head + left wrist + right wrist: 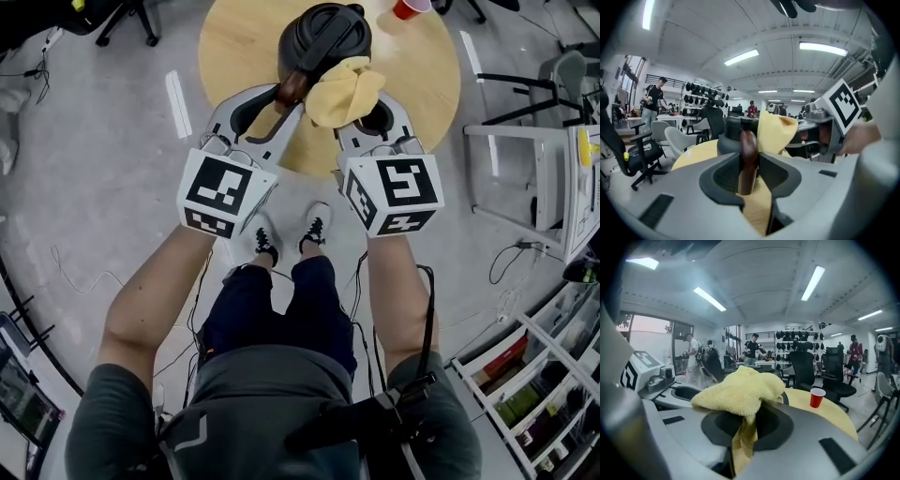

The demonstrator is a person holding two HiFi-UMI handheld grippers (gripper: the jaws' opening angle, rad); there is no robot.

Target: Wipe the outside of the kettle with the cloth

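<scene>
A black kettle (323, 37) stands on the round wooden table (244, 47). Its brown handle (292, 86) sticks out toward me, and my left gripper (281, 105) is shut on that handle (748, 159). The yellow cloth (345, 91) is bunched against the kettle's near right side, with my right gripper (361, 117) shut on it. In the right gripper view the cloth (740, 392) bulges over the jaws and hides most of the kettle. The left gripper view shows the kettle body (733, 133) behind the handle, with the cloth (773, 133) to its right.
A red cup (409, 7) stands on the table's far right edge, also seen as a red cup (816, 397) in the right gripper view. Office chairs (640, 145) and people stand around the room. A metal rack (534, 159) is at my right.
</scene>
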